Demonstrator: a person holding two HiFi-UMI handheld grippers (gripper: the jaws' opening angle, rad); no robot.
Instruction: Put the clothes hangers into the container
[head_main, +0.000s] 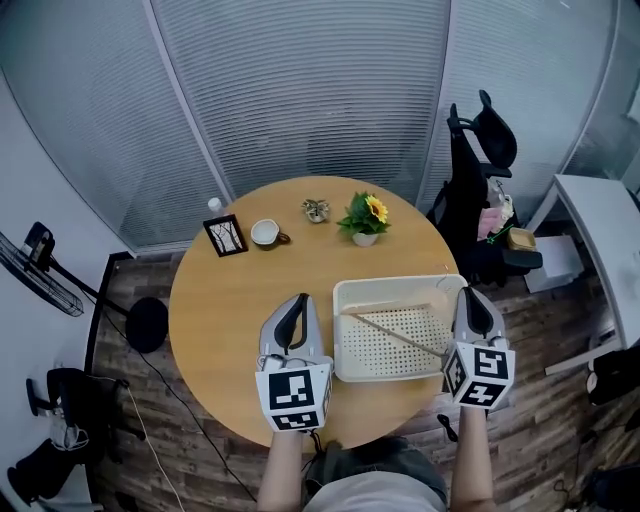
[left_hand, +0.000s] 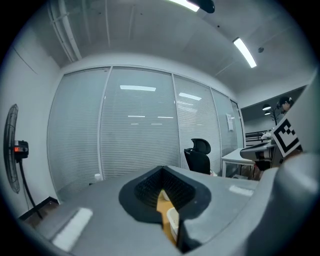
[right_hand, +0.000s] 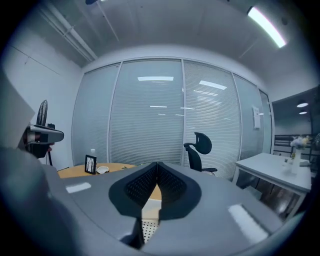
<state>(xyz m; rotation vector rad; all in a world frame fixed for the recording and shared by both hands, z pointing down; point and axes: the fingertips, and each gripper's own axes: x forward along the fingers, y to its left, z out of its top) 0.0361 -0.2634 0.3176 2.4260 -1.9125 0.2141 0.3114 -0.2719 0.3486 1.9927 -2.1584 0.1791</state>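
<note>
Wooden hangers (head_main: 395, 332) lie inside the white container (head_main: 345, 290), which sits on the round table (head_main: 220, 300) at lower centre-right of the head view. I see two thin bars meeting at an angle on its perforated floor; how many hangers they make up I cannot tell.

My left gripper (head_main: 299, 298) hangs over the table just left of the container, apart from its rim. Its jaws are clenched tip to tip with nothing between them. In the left gripper view (left_hand: 162, 169) the dark pads meet at the top, and through the slit below them I see a bit of table and white container wall.

My right gripper (head_main: 468, 292) is at the container's right edge, in the lower right of the head view. Its jaws are also pressed together and empty. In the right gripper view (right_hand: 157, 164) the pads touch, with the container's perforated floor showing under them.

Across the far side of the table, toward the top of the head view, stand a frame (head_main: 225, 236), a cup (head_main: 265, 233), a small ornament (head_main: 316, 209) and a potted sunflower (head_main: 364, 216), all well apart from the container. A black chair (head_main: 480, 150) stands off the table at upper right, a fan (head_main: 40, 262) at the left edge.
</note>
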